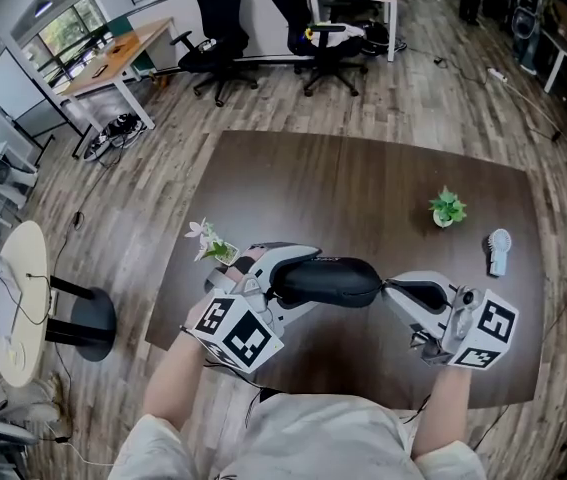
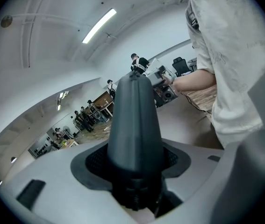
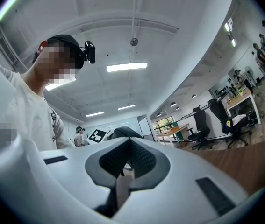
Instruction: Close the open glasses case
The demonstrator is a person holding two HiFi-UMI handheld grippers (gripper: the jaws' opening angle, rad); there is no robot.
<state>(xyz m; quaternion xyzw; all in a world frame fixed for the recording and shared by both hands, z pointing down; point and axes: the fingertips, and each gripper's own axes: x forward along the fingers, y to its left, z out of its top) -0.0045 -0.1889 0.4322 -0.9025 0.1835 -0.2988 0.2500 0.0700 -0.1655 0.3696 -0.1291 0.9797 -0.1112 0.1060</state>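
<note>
Over the dark wooden table's [image 1: 363, 188] front edge, the left gripper [image 1: 298, 280] pinches one end of a black oval glasses case [image 1: 341, 281], seemingly steadying it for the right gripper's [image 1: 391, 288] pressed-together jaws at its other end.

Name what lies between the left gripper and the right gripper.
The black glasses case: the head view shows it gripped at one end by the left gripper, its other end toward the closed tip of the right gripper.

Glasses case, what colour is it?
The case is black, clearest in the head view.
</note>
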